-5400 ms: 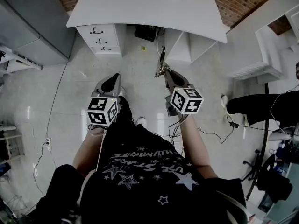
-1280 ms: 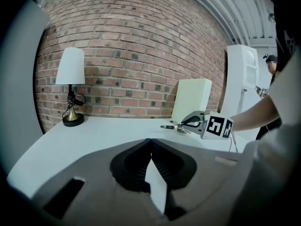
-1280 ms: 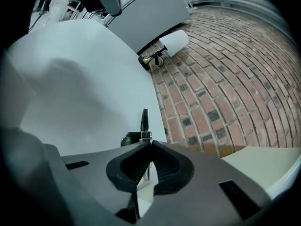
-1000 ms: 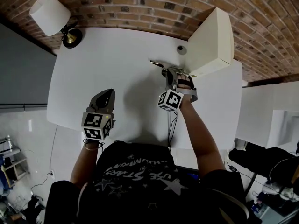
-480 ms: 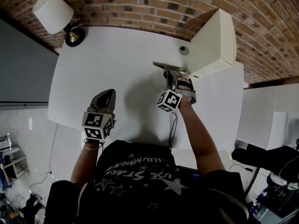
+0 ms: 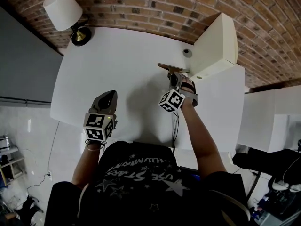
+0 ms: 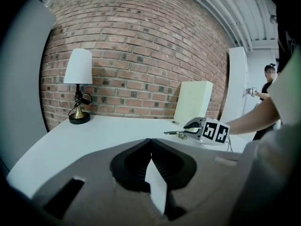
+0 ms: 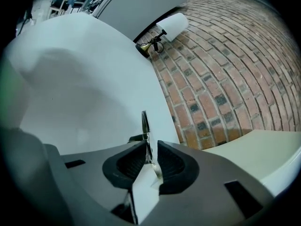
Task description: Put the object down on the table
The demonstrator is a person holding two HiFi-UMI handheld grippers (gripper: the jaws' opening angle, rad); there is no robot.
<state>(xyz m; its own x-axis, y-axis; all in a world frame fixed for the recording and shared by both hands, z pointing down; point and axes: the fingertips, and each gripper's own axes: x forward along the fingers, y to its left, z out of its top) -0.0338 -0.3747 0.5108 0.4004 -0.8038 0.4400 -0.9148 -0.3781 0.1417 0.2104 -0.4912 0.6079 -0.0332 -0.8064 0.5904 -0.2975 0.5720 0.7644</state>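
Claws: two, one in each hand, both over the white surface.
Left claw: pressed together tip to tip, with nothing between. Near the front edge, well apart from the other.
Right claw: clamped on the one metal object. Farther back, just beside the cream box.
Metal object: one, thin and shiny, gripped edge-on and jutting past the tips. Low over the surface near the box's corner. Cannot tell whether touching the surface.
Marker cubes: two, one on each claw.
Lamp: one, with a white shade and a brass base, at the far left corner by the brick wall.
Cream box: one, at the far right, against the wall.
Small round piece: one, grey, on the surface just beside the box.
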